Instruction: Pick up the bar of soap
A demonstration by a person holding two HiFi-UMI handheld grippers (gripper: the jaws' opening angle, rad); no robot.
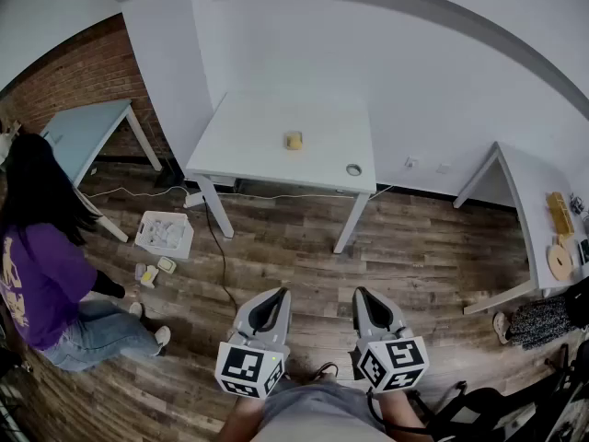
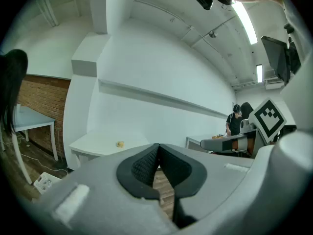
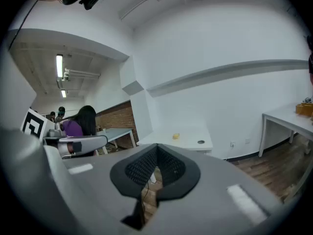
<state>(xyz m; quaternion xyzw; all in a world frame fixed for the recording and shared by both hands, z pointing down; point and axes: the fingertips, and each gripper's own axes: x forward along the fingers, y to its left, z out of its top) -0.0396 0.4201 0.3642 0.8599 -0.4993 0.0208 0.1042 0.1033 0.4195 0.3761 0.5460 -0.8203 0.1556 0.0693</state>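
A small yellow bar of soap (image 1: 294, 140) lies near the middle of a white table (image 1: 248, 145) across the room. It shows as a tiny yellow spot in the left gripper view (image 2: 120, 144) and in the right gripper view (image 3: 176, 136). My left gripper (image 1: 273, 299) and right gripper (image 1: 363, 299) are held low over the wooden floor, well short of the table. Both are shut with nothing between the jaws, pads meeting in the left gripper view (image 2: 158, 153) and the right gripper view (image 3: 157, 153).
A small round disc (image 1: 354, 169) lies near the table's front right corner. A person in purple (image 1: 41, 274) sits on the floor at left beside a white box (image 1: 165, 235). A cable (image 1: 219, 256) trails on the floor. More tables stand at left (image 1: 87, 127) and right (image 1: 534, 201).
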